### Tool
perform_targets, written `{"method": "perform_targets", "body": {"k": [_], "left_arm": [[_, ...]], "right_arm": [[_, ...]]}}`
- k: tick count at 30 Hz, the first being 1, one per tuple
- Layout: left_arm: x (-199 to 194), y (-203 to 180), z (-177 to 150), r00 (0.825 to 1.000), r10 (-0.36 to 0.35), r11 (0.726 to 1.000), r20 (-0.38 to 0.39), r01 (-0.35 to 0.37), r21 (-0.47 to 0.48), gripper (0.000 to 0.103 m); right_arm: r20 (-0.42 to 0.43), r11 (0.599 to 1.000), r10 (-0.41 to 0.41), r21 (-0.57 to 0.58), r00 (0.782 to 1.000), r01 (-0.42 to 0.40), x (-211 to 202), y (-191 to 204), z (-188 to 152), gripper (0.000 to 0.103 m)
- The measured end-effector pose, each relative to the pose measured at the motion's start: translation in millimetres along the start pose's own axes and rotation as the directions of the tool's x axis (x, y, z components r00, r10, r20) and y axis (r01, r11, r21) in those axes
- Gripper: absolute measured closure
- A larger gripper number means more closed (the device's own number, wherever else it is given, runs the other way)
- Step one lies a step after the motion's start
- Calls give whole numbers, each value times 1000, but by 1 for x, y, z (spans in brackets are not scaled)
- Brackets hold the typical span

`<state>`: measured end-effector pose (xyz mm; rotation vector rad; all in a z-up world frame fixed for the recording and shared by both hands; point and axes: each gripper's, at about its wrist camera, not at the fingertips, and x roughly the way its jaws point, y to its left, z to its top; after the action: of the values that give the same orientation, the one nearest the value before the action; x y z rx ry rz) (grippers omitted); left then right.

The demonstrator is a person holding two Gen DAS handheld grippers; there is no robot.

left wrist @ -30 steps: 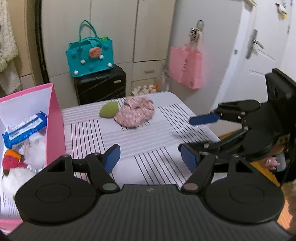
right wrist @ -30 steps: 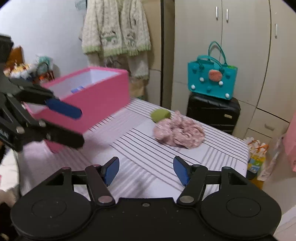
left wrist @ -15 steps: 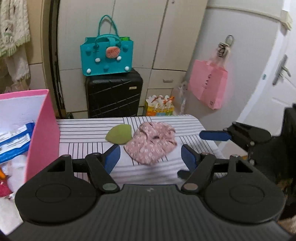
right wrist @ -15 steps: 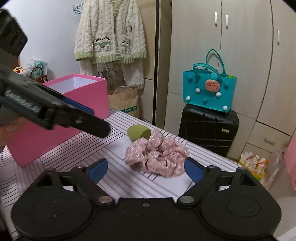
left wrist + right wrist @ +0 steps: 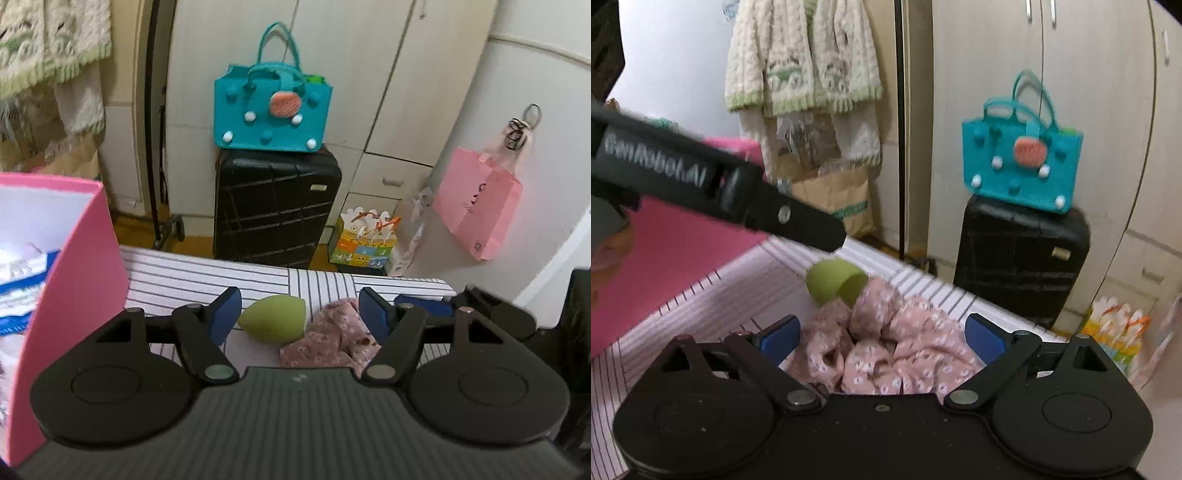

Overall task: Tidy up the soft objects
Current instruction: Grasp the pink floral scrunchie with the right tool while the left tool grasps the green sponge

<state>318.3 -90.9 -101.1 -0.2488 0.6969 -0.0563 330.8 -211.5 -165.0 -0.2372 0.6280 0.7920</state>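
A green egg-shaped sponge (image 5: pixel 271 319) lies on the striped tablecloth (image 5: pixel 192 277), touching a crumpled pink floral cloth (image 5: pixel 328 339) on its right. My left gripper (image 5: pixel 299 314) hovers over the sponge, which sits between the closing jaws with neither pad touching it. In the right wrist view my right gripper (image 5: pixel 882 338) straddles the floral cloth (image 5: pixel 886 347); its jaws are opening wide, their pads clear of the fabric. The sponge (image 5: pixel 831 284) lies just beyond, under a finger (image 5: pixel 798 221) of the left gripper. An open pink box (image 5: pixel 74 280) with packets and plush inside stands at the left.
Beyond the table's far edge stands a black suitcase (image 5: pixel 275 206) with a teal handbag (image 5: pixel 273 110) on top. A pink paper bag (image 5: pixel 476 206) hangs on the wall at right, and a knitted cardigan (image 5: pixel 801 66) hangs at left. A colourful gift bag (image 5: pixel 364 242) sits on the floor.
Both grippers have moved forward and down toward the far end of the table, over the sponge and cloth. The right jaws have spread wider. The left view has rolled level.
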Motion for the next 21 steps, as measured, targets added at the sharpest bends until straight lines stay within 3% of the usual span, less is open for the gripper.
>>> {"method": "perform_targets", "body": {"k": [3,4,5,8,11,18,21], "left_arm": [[12,1,0,999,23,1000,-23,-23,-16,35],[16,1,-1,999,38,999,-24,-38,-14,35],[18,0,-1,999,48,999,-23,-49,-12,35],[25,-1,-4,997,70,997,-24,-71,-16,35],[30,-2,-6,997,75,997,-34,-76,-28,35],[30,-14,-12,991,134,989,5,-134,60,35],[39,-11,-10,987,162,985,-17,-160,56,35]], "right_arm": [[-56,1000,23,-9,998,-23,7,2,-7,7],[-62,1000,15,-17,998,-16,7,4,-9,12],[-59,1000,0,-22,998,-1,6,6,-11,25],[-46,1000,-4,0,999,4,-2,6,-16,52],[-42,999,-21,24,999,22,-13,3,-21,71],[-35,987,-96,126,995,100,-43,-8,-36,74],[-24,983,-107,148,994,109,-48,-10,-40,74]]}}
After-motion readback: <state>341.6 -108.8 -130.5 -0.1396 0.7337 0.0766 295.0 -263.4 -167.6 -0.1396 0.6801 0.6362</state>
